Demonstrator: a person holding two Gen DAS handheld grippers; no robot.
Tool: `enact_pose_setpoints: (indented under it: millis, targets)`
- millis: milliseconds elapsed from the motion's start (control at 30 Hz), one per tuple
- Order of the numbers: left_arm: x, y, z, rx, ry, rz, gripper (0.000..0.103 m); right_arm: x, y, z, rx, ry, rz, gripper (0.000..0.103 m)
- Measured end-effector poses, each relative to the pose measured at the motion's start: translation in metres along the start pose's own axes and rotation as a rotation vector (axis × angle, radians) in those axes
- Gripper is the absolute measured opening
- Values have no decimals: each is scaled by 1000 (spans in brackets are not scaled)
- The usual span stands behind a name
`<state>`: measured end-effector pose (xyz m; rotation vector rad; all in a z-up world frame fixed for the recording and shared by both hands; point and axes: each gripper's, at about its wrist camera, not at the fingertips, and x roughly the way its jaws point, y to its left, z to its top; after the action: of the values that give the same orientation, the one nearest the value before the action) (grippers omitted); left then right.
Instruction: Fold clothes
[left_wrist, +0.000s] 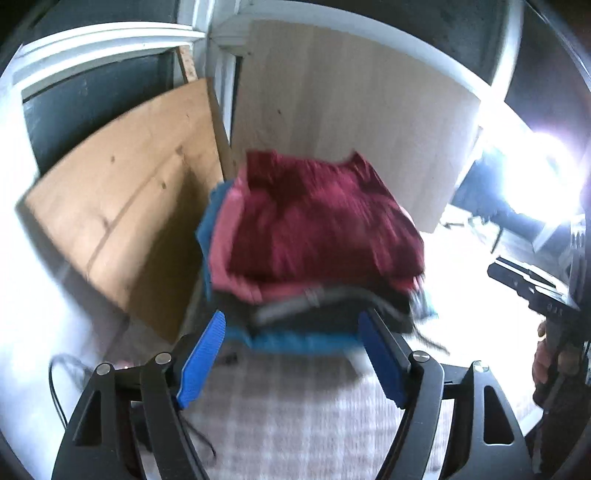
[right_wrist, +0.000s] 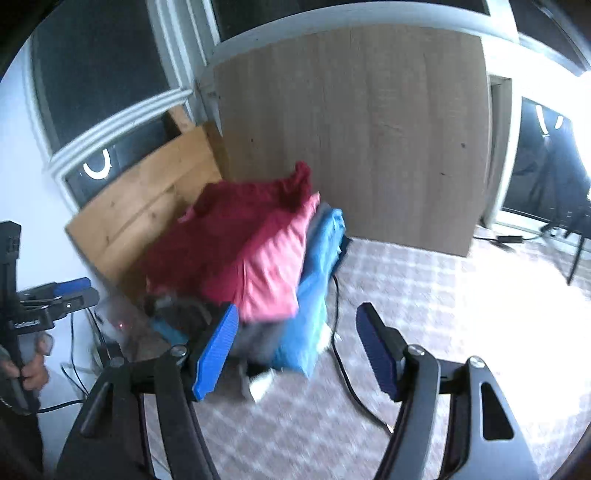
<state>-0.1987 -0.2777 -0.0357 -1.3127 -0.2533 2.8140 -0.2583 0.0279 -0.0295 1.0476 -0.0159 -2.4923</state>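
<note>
A blurred stack of folded clothes (left_wrist: 314, 236), dark red garment on top, pink, grey and blue beneath, sits on the pale checked tablecloth (left_wrist: 295, 413) at its far edge, against a leaning orange-brown wooden board (left_wrist: 122, 206). The left gripper (left_wrist: 291, 354) hangs wide open and empty just short of the stack. The right gripper (right_wrist: 295, 350) is likewise wide open, holding nothing.
</note>
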Motion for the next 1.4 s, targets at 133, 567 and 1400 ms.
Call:
enact_pose_setpoints:
  millis: [133, 567, 1400]
  targets:
    - [-9, -21, -20, -5, 8, 8, 73, -12, 12, -17, -5, 13, -4, 66]
    - [-25, -54, -55, 9, -14, 114, 77, -53, 16, -69, -17, 15, -71, 66]
    - [-96, -174, -143, -131, -29, 195, 77, -145, -75, -158, 10, 78, -81, 66]
